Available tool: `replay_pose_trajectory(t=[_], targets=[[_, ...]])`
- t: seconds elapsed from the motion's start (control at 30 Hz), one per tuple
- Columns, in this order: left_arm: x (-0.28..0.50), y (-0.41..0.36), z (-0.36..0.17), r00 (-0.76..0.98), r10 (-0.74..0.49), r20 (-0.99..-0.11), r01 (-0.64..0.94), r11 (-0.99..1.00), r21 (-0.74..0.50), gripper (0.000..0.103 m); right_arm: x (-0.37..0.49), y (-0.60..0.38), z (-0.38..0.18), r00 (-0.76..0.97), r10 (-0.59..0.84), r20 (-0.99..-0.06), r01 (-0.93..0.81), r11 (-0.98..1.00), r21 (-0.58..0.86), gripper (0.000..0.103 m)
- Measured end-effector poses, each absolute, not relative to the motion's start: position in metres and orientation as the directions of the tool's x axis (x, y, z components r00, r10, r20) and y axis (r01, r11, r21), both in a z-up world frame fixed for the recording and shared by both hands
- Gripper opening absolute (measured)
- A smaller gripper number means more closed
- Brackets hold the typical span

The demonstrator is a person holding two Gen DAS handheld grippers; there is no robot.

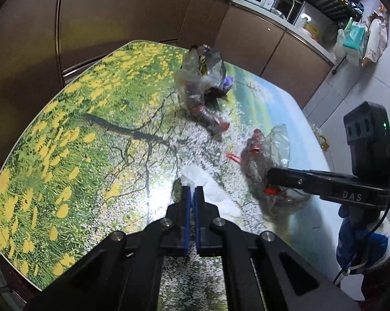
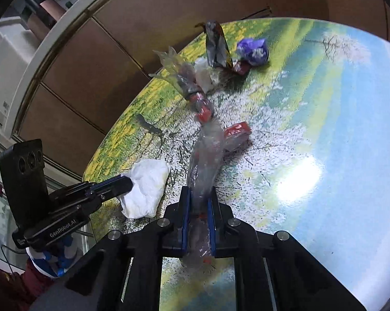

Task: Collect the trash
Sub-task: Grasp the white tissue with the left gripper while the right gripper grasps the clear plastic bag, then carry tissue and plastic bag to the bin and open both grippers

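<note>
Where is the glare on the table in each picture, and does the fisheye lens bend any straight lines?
Left wrist view: a white glare patch lies on the glossy flower-print table, just ahead of the left gripper beside the crumpled white tissue; the brown cabinet edges curve strongly. Right wrist view: a bright glare spot sits right of the right gripper, which clamps the clear plastic wrapper; the table rim bows.

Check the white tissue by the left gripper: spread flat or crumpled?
Crumpled. The white tissue lies bunched in uneven folds on the table, with the left gripper shut on its edge.
</note>
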State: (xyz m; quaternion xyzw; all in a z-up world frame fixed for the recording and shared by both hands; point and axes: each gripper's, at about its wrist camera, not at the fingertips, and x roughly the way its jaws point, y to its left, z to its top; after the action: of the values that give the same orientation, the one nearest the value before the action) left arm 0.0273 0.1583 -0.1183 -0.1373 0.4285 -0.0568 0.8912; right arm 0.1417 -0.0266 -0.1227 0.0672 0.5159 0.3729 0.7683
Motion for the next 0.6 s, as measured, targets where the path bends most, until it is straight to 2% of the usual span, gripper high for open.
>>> replay_pose_trajectory(t=[0.2, 0.37, 0.6], targets=[[0.027, 0.137, -0.093, 0.639, -0.240, -0.731, 0.023, 0.955, -0.294, 0.002, 0.134, -0.058, -0.100, 0.244, 0.685, -0.686, -0.503, 0.694, 0.515, 0.010], [0.037, 0.100, -0.068, 0.634, -0.286, -0.719, 0.115, 0.954, -0.278, 0.002, 0.126, -0.109, -0.079, 0.328, 0.698, -0.637, -0.473, 0.705, 0.529, 0.010], [0.085, -0.001, -0.036, 0.575, -0.421, -0.701, 0.317, 0.905, -0.284, 0.002, 0.117, -0.246, -0.065, 0.528, 0.603, -0.598, -0.319, 0.793, 0.519, 0.010]])
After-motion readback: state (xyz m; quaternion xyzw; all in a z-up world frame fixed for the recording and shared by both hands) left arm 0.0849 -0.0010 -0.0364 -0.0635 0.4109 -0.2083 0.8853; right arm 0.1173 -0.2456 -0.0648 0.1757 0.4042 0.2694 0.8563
